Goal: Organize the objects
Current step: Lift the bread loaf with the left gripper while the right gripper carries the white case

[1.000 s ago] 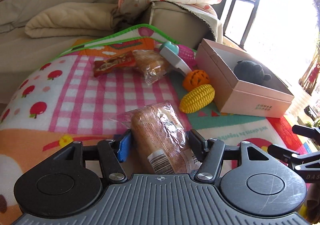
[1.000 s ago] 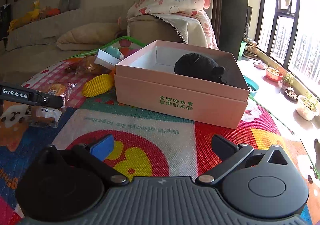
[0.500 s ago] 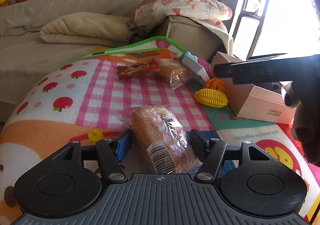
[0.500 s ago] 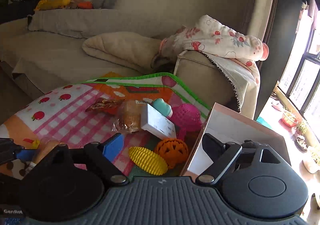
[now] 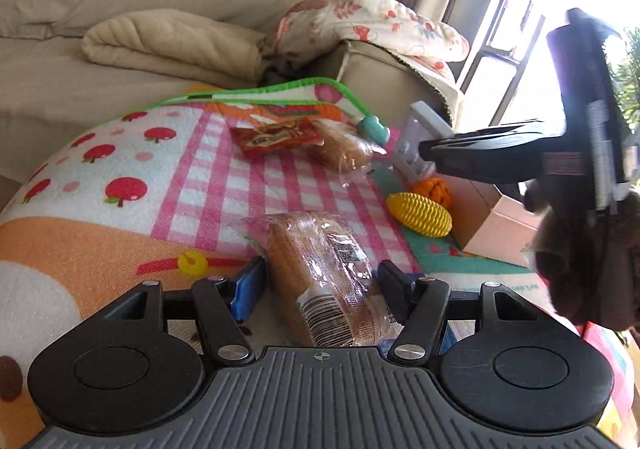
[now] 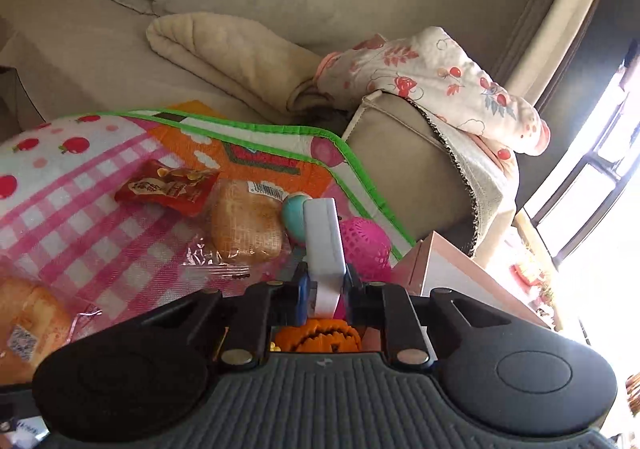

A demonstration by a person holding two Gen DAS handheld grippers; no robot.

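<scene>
Low in the left wrist view, the left gripper (image 5: 320, 281) straddles a wrapped bread (image 5: 324, 273) lying on the mat (image 5: 120, 153); whether its pads press the wrapper I cannot tell. Right of it lie a corn toy (image 5: 420, 214) and an orange ball (image 5: 436, 188), beside the pink box (image 5: 504, 227). At centre of the right wrist view, the right gripper (image 6: 325, 291) pinches a white box (image 6: 323, 239), a pink ball (image 6: 366, 249) just behind.
</scene>
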